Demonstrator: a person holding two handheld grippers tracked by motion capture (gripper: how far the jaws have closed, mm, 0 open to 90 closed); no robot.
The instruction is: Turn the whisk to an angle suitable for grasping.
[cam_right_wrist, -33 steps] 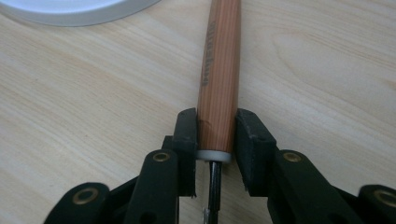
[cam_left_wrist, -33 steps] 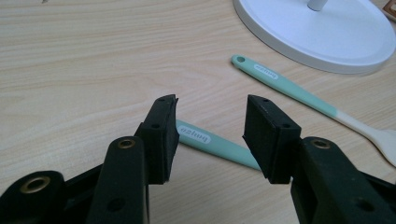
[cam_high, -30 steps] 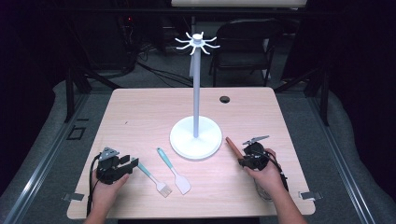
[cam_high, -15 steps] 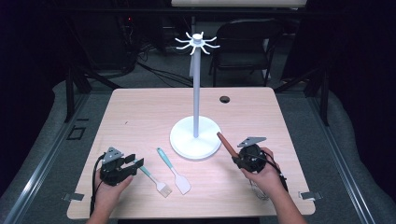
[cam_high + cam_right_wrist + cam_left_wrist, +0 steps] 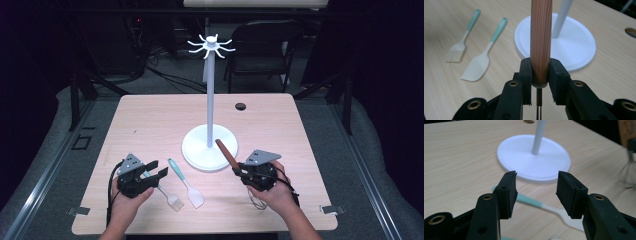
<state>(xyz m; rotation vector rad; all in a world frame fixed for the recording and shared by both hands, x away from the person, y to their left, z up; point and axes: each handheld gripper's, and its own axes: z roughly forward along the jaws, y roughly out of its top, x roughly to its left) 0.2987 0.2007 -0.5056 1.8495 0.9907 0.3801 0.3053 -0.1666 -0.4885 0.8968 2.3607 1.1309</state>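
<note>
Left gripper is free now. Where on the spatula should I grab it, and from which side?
Grip the spatula by its teal handle, not the flat cream blade, which lies flush on the table. The handle is narrow and lies nearest the open left gripper. Come from above with the jaws straddling it crosswise; mind the brush lying close on its left.

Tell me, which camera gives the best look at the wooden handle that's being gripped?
The right gripper view: the wooden handle stands close and sharp, its grain visible, clamped between the right gripper jaws. The high view shows it small, slanting toward the white stand. The left gripper view catches just a blurred wire whisk end at its edge.
</note>
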